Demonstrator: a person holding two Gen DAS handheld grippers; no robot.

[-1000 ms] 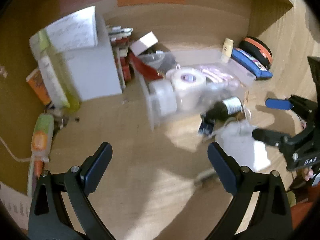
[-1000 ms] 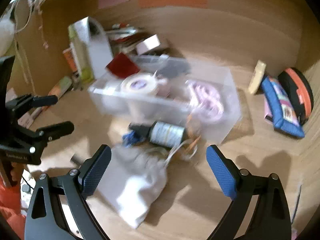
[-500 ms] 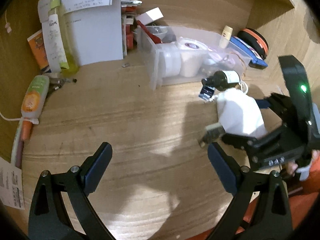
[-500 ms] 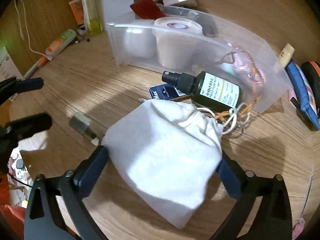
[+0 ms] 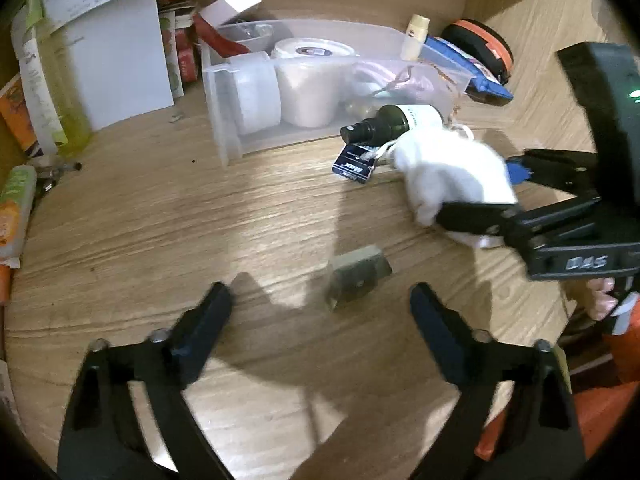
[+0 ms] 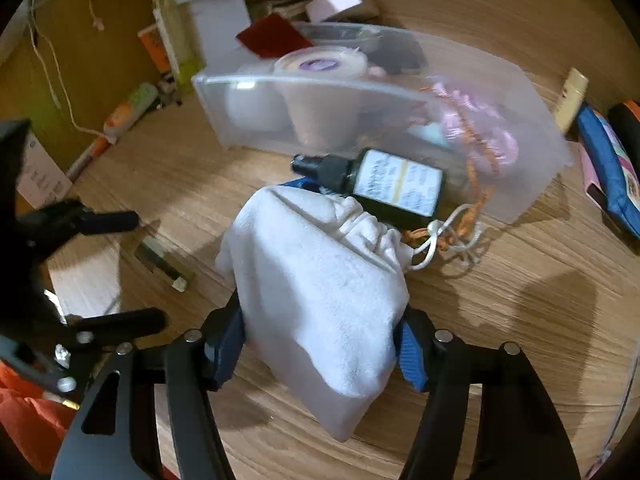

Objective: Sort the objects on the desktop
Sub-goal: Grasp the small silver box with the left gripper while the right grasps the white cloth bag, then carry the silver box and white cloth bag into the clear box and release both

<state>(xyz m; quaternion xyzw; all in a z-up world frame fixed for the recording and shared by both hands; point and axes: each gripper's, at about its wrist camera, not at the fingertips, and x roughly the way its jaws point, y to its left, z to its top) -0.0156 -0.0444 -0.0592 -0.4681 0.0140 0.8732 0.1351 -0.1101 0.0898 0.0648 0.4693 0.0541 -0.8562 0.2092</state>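
Note:
My right gripper (image 6: 320, 344) is shut on a white drawstring pouch (image 6: 320, 288) and holds it just above the wooden desk; both also show in the left wrist view, the gripper (image 5: 492, 196) and the pouch (image 5: 452, 172). A dark spray bottle (image 6: 384, 184) lies behind the pouch, against a clear plastic bin (image 6: 520, 168) that holds white tubs and a pink cord. My left gripper (image 5: 320, 312) is open and empty, low over the desk, just short of a small grey-green block (image 5: 358, 274).
A small blue box (image 5: 354, 164) lies by the bottle. A white box and papers (image 5: 116, 60) stand at the back left. A blue pouch (image 6: 608, 168) and an orange-black case (image 5: 480, 44) lie at the right. A green-orange tube (image 5: 16, 208) lies at the left edge.
My right gripper has closed on the white pouch and lifted it slightly. My left gripper has moved forward and lower towards the small block.

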